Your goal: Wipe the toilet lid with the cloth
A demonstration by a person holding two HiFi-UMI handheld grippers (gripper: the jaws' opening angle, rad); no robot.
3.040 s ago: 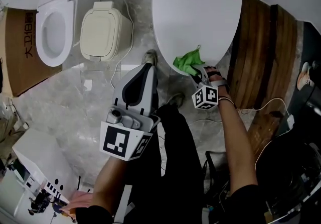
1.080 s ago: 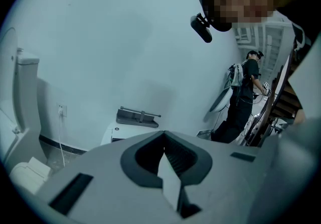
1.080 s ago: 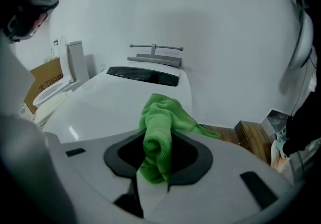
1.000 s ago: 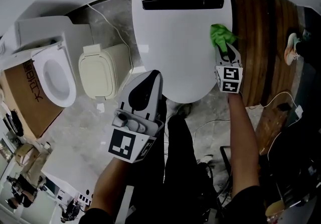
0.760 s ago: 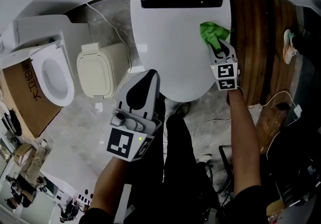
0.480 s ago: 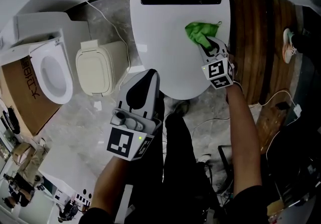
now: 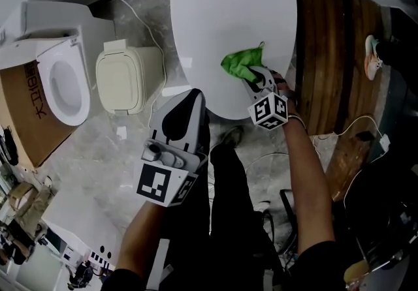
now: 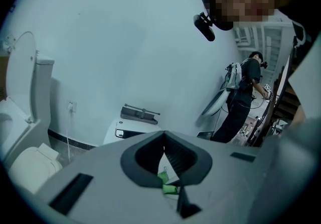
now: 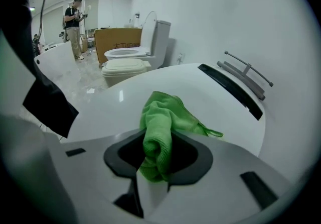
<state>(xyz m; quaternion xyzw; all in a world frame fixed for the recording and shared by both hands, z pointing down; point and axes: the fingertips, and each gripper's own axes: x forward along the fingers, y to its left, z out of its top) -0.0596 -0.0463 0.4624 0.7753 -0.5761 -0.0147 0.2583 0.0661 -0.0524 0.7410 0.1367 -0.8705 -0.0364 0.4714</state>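
A white closed toilet lid (image 7: 215, 35) fills the top middle of the head view. A green cloth (image 7: 240, 65) rests on its right half, pinched in my right gripper (image 7: 251, 76), which is shut on it. In the right gripper view the cloth (image 9: 159, 127) bunches between the jaws and spreads onto the lid (image 9: 200, 97). My left gripper (image 7: 183, 110) hovers off the lid's front left edge, jaws together and holding nothing; its own view looks over the lid (image 8: 131, 131) toward the wall.
A second toilet (image 7: 55, 81) with its seat open stands at the left by a cardboard box (image 7: 19, 120). A beige lidded bin (image 7: 127, 77) sits between the toilets. Dark wood flooring (image 7: 333, 55) and cables lie right. Another person (image 8: 241, 97) stands further off.
My right gripper has dragged the green cloth from the lid's right edge leftward and toward the front. The left gripper has barely moved.
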